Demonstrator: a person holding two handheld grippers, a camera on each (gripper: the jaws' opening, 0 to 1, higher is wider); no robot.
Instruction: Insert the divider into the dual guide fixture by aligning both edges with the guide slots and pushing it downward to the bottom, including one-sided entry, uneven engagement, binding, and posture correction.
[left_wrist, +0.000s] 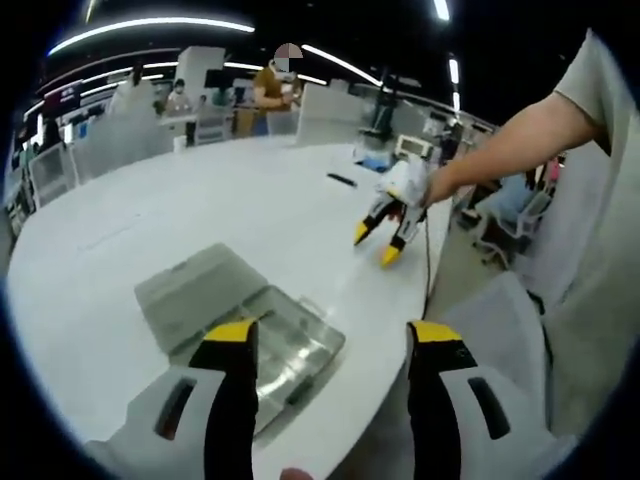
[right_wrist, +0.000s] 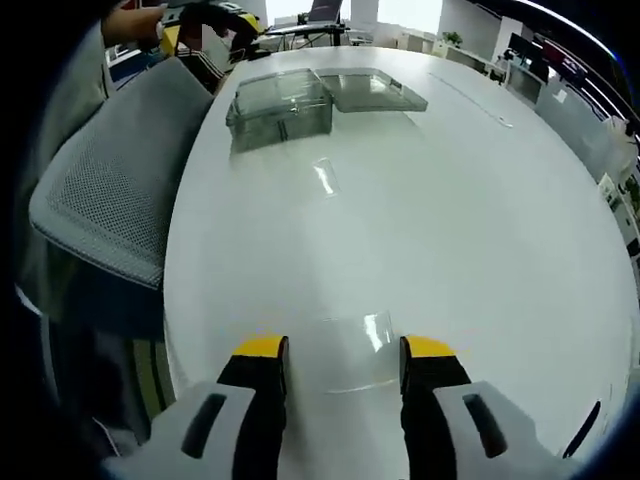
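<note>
Jaws: both pairs wide, holding nothing.
Divider (right_wrist: 350, 352): clear sheet flat on my counter (right_wrist: 480, 220), between right gripper (right_wrist: 343, 362) tips.
Fixture (right_wrist: 280, 108): eleven o'clock, well apart.
Advice: I'd pinch one edge squarely.

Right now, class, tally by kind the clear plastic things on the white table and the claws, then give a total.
Clear box, lid open: 1
Clear divider sheets: 2, one near the box, one between the right claw's jaws
Claws: 2, left claw, right claw, both open
Total: 5
</note>
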